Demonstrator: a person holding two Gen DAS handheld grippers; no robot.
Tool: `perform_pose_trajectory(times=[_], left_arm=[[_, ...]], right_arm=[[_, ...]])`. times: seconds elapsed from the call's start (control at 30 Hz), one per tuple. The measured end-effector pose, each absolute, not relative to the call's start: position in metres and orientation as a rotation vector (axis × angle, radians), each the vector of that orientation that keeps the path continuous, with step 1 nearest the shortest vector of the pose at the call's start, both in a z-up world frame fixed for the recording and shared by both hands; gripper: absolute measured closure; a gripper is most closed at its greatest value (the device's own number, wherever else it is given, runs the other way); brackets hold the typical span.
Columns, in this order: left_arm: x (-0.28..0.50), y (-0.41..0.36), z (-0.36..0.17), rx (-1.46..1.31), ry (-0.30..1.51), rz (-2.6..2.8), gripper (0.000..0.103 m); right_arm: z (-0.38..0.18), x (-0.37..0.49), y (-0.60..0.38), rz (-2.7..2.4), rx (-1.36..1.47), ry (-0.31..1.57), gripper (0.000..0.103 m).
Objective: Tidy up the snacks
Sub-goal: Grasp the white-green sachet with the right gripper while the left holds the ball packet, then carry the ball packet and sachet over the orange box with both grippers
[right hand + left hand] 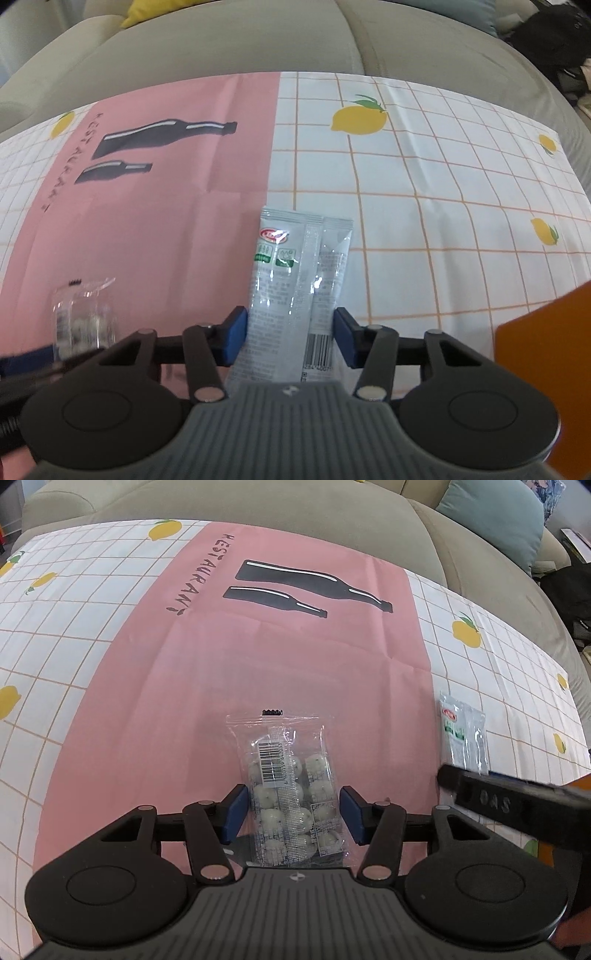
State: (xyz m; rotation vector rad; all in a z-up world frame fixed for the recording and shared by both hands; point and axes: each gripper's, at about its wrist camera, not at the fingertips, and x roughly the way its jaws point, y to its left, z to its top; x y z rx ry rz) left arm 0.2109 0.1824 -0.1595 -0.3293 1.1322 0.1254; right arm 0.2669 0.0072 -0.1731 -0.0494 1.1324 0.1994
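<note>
At the lower centre of each wrist view, the left gripper (293,812) straddles a clear candy bag (291,794) and the right gripper (290,338) a silvery sachet (295,291), both spread, on the pink tablecloth (184,701); closing squarely mid-pack should prevent slipping.

Surface: white grid cloth (424,177) with lemon print, pink "RESTAURANT" bottle mat (258,657) on top. Clear bag of white candies (291,786) on the pink mat. Silver sachets (295,280) lie across the pink/white edge.
</note>
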Motion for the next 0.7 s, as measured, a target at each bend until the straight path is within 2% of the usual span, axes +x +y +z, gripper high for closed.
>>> perform_pose_trajectory(times=[0.33,0.7], left_arm=[[0.190,0.163,-0.144,-0.414,1.094,0.089,0.044],[0.155,0.118,-0.081,-0.458,1.010,-0.041,0.044]], right_arm=[[-0.147,0.223,-0.033,0.304,0.030,1.085,0.057],[-0.090,0.169,-0.075,0.373,0.157,0.965,0.057]])
